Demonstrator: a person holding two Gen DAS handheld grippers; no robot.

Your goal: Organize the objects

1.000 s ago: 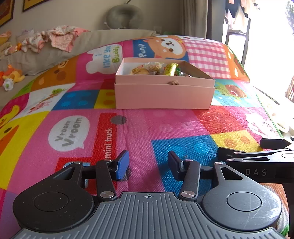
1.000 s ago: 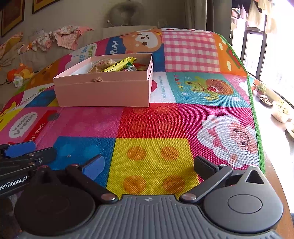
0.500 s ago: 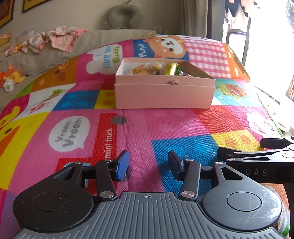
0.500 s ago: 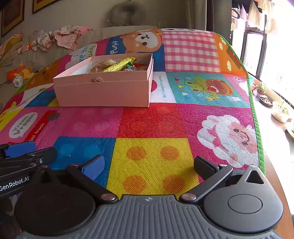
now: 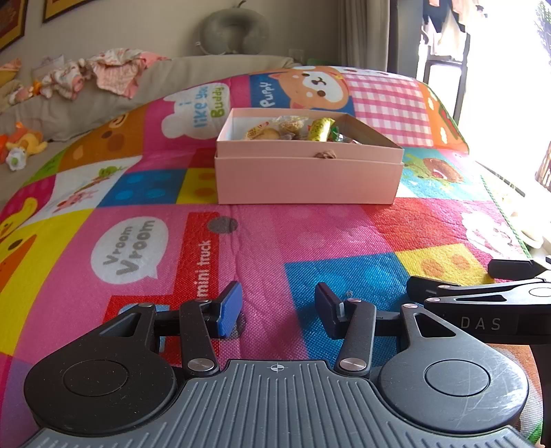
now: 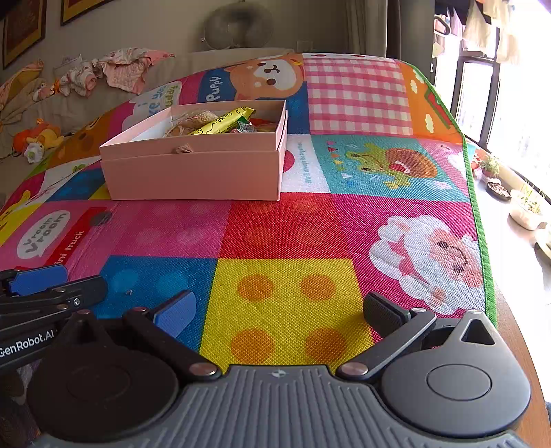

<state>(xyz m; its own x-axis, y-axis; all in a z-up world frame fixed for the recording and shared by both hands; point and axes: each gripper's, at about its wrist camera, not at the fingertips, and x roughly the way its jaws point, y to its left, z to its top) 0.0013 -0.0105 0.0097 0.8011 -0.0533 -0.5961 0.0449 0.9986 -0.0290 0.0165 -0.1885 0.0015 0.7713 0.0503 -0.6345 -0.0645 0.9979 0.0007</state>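
Box (image 5: 306, 179) sat at 12 o'clock on mat (image 5: 310, 241), snacks (image 6: 220, 122) already inside. Left gripper (image 5: 277, 306) fingers narrow, right gripper (image 6: 275, 310) fingers wide, both empty. Nothing loose visible; task looked near done.

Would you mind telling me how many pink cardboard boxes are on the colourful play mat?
1. The open pink cardboard box sits mid-mat on the colourful play mat, ahead of both grippers, with wrapped snacks inside. Nothing suggests another is hidden.

Cartoon play mat (image 5: 144, 193), neck pillow (image 5: 235, 32), crumpled clothes (image 5: 113, 69), plush toy (image 6: 39, 139)
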